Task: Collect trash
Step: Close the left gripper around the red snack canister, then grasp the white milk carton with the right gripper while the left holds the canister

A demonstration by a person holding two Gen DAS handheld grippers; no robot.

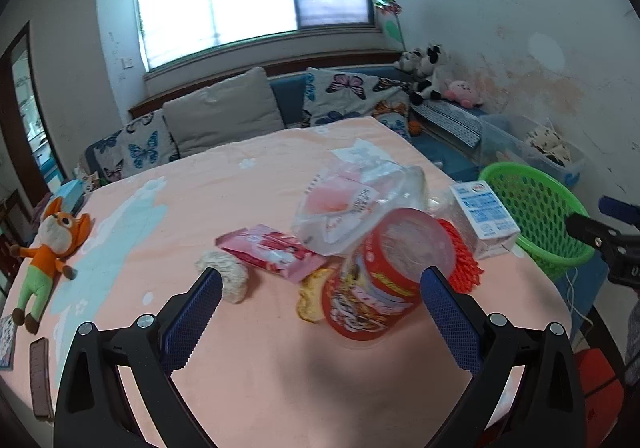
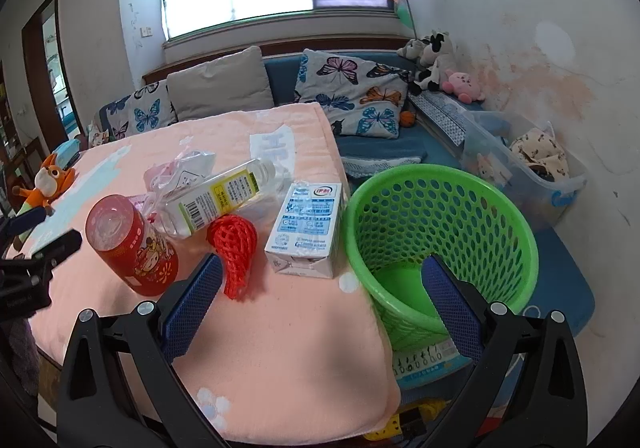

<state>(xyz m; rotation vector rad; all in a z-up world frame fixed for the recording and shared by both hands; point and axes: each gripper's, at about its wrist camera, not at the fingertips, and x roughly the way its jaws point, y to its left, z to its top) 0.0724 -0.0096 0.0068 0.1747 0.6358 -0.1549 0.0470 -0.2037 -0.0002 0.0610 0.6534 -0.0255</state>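
Two grippers hang over the pink-covered worktop (image 2: 280, 328), both spread wide and holding nothing. The left gripper (image 1: 320, 288) points at a red can (image 1: 380, 280) lying tilted on the cloth, its clear lid end turned toward the camera; the can sits between the blue pads without touching either. Just beside the can lie a pink wrapper (image 1: 276, 252), a pale scrap of netting (image 1: 228, 280) and a yellowish piece (image 1: 312, 296) half under the can, with a crumpled clear plastic bag (image 1: 352, 204) behind it. In the right wrist view the right gripper (image 2: 320, 280) hovers near the worktop's edge, with a red mesh net (image 2: 234, 248) by its left finger, a white and blue milk carton (image 2: 306, 230) lying flat ahead, and a clear plastic bottle (image 2: 220, 200) on its side beyond. A green perforated basket (image 2: 440, 208) stands just off the worktop's right edge, tipped toward the camera.
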